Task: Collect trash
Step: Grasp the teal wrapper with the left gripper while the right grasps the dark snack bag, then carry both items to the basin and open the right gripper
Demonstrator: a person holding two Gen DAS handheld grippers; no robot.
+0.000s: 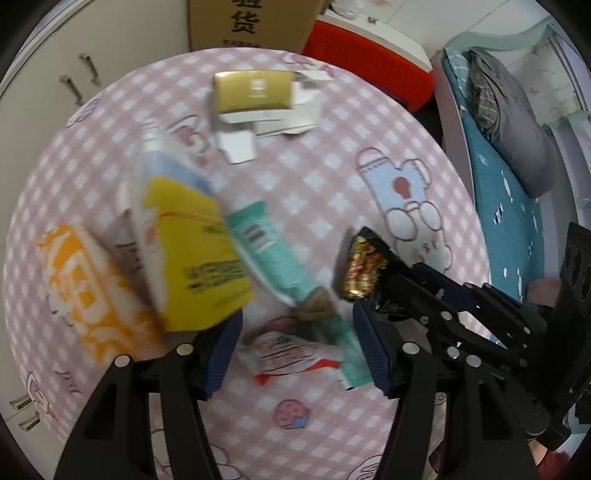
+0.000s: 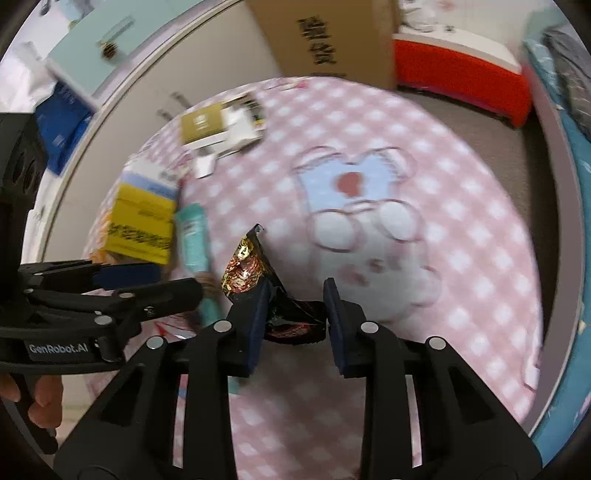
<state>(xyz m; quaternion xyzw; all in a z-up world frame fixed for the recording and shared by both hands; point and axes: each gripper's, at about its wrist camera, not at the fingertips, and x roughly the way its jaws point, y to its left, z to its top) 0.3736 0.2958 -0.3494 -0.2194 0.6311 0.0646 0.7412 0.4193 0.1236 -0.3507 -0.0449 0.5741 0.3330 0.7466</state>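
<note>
Left gripper (image 1: 295, 354): jaws wide apart, nothing between them, hovering over the near part of the pile.
Right gripper (image 2: 293, 317): jaws partly apart with the black wrapper (image 2: 258, 273) between them; its left pad (image 2: 258, 321) touches the foil, while the right pad stands clear of it, so whether it grips I cannot tell.
Black wrapper: crumpled, glossy, with red and gold print, standing up from the cloth just right of the pile.
Pile: yellow box (image 1: 199, 254) in the middle, orange pack (image 1: 85, 291) to its left, teal tube (image 1: 273, 262) to its right, all blurred.
Red-white wrapper (image 1: 284, 358): flat on the cloth, right under the left gripper's gap, beside the near end of the tube.
Gold box (image 1: 255, 92): far side, lying on white cards, well apart from the pile.
Cloth (image 1: 332, 177): pink check with a cartoon bear.
Carton (image 1: 251, 22): brown, behind the far edge.
Red bin (image 1: 365, 66): right of the carton.
</note>
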